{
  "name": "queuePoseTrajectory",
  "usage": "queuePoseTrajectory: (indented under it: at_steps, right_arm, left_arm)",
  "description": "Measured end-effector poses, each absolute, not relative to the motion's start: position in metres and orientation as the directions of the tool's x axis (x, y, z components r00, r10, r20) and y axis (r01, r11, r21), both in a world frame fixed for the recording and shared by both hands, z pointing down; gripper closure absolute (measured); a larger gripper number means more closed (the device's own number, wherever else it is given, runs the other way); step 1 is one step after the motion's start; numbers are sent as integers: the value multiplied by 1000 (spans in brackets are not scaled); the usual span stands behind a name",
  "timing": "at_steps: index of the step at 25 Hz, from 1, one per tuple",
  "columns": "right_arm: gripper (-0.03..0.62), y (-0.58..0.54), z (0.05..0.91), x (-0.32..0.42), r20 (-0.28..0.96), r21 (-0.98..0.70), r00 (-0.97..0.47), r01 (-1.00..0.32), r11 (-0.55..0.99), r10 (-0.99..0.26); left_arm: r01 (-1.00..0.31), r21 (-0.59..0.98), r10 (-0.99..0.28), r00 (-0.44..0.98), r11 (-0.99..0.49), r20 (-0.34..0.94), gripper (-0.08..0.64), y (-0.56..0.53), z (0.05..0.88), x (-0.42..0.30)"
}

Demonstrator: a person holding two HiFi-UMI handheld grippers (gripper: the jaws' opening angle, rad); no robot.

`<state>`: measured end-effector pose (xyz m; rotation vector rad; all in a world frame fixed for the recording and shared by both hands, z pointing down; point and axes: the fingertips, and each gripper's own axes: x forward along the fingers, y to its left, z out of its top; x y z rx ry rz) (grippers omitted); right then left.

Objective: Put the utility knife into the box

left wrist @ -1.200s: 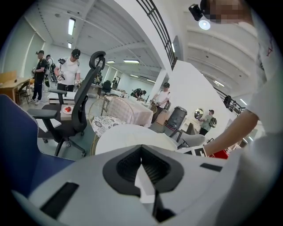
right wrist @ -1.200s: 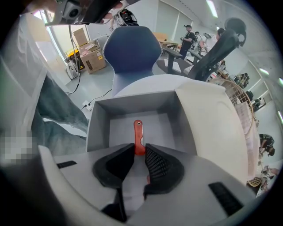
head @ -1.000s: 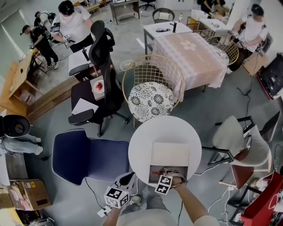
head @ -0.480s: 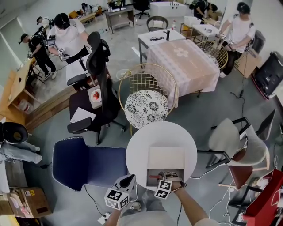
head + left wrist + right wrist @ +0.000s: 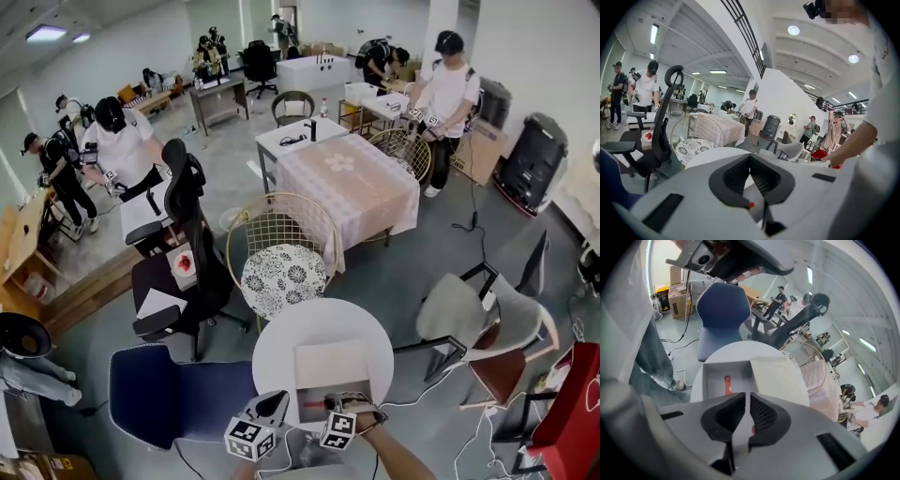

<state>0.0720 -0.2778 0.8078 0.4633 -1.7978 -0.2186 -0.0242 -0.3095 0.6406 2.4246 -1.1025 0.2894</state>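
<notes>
The red utility knife [image 5: 727, 384] lies flat inside the open grey box [image 5: 712, 376] on the round white table [image 5: 281, 342]. The box's lid [image 5: 776, 376] is folded back flat on the far side. My right gripper [image 5: 748, 397] hangs above the box's near edge. Its jaws have just been closing and stand a thin slit apart with nothing between them. In the head view the right gripper [image 5: 331, 406] is over the box [image 5: 347, 390]. My left gripper [image 5: 270, 405] is beside the table's left edge. The left gripper [image 5: 751, 158] holds nothing and its pads meet.
A blue chair [image 5: 173, 394] stands left of the table. A gold wire chair with a patterned cushion [image 5: 281, 277] is behind it, and a grey chair [image 5: 459, 314] is to the right. Several people work at desks further back. Cables lie on the floor at the right.
Both grippers have risen. The right gripper has lifted off the box, and the red knife now lies alone in it. The head view has tilted up towards the room.
</notes>
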Motion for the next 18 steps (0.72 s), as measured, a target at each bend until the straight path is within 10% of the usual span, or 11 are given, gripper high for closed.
queuePoseTrajectory:
  at_steps: [18]
  right_arm:
    - [575,-280,694,91,617,57,-331,-886,460,-714]
  left_arm:
    - [-650,246,-599,759,-719,256,548,-290,598,12]
